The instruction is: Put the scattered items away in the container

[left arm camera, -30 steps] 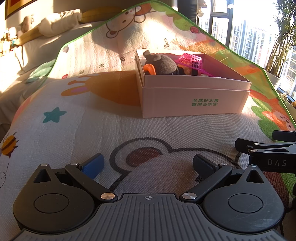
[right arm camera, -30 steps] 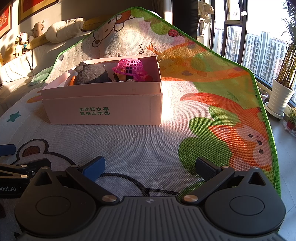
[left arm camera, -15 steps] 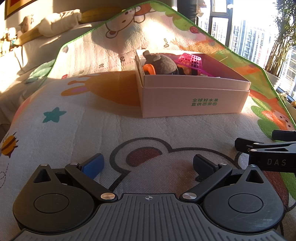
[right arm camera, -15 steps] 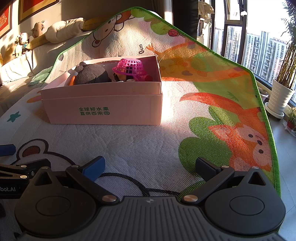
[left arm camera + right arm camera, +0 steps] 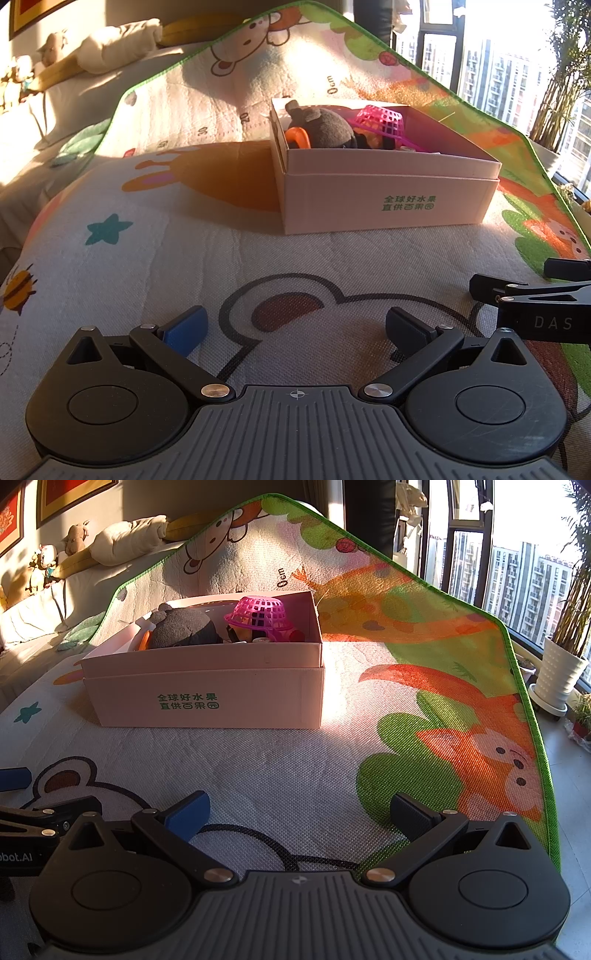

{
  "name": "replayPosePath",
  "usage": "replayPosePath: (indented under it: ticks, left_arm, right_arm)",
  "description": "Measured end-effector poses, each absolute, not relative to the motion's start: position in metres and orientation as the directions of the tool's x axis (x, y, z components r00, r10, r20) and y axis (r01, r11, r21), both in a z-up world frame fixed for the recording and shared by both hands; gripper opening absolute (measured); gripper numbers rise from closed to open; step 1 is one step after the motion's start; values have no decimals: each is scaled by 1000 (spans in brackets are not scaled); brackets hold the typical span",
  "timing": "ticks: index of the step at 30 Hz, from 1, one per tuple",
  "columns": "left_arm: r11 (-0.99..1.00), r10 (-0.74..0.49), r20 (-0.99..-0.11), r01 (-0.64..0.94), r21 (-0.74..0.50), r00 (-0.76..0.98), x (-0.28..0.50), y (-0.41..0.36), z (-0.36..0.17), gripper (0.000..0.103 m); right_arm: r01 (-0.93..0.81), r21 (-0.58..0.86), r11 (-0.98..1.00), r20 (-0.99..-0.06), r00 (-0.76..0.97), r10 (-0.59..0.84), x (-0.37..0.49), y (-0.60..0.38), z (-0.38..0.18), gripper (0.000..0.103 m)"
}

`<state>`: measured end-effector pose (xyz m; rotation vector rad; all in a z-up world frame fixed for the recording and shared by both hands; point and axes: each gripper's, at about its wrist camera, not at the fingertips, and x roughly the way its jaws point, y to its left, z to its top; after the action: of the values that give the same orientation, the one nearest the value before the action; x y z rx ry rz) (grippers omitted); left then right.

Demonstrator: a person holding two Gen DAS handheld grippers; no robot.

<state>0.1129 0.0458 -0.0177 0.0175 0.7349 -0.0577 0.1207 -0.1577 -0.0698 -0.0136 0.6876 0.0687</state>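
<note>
A pink cardboard box (image 5: 388, 199) (image 5: 207, 698) with green lettering stands on the cartoon play mat (image 5: 147, 236) (image 5: 303, 768). Inside it lie a dark grey plush toy (image 5: 325, 127) (image 5: 184, 631), a pink plastic basket (image 5: 380, 120) (image 5: 260, 613) turned upside down, and an orange piece (image 5: 297, 137). My left gripper (image 5: 295, 328) rests low on the mat well in front of the box, open, nothing between its fingers. My right gripper (image 5: 301, 810) sits beside it to the right, also open and empty. Each gripper shows at the edge of the other's view.
A sofa with cushions and plush toys (image 5: 77, 535) runs along the back left. The mat's far end is propped up behind the box. Windows and a potted plant (image 5: 561, 675) stand at the right, past the mat's green edge (image 5: 543, 760). A black cable (image 5: 280, 849) lies under the right gripper.
</note>
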Motion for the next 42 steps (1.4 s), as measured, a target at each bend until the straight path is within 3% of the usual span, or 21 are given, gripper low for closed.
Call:
replayPosePath:
  ticks: [42]
  left_arm:
    - [998, -48, -678, 62, -3, 734, 113, 47, -18, 103]
  right_arm:
    - [-68, 11, 998, -635, 771, 59, 121, -158, -70, 103]
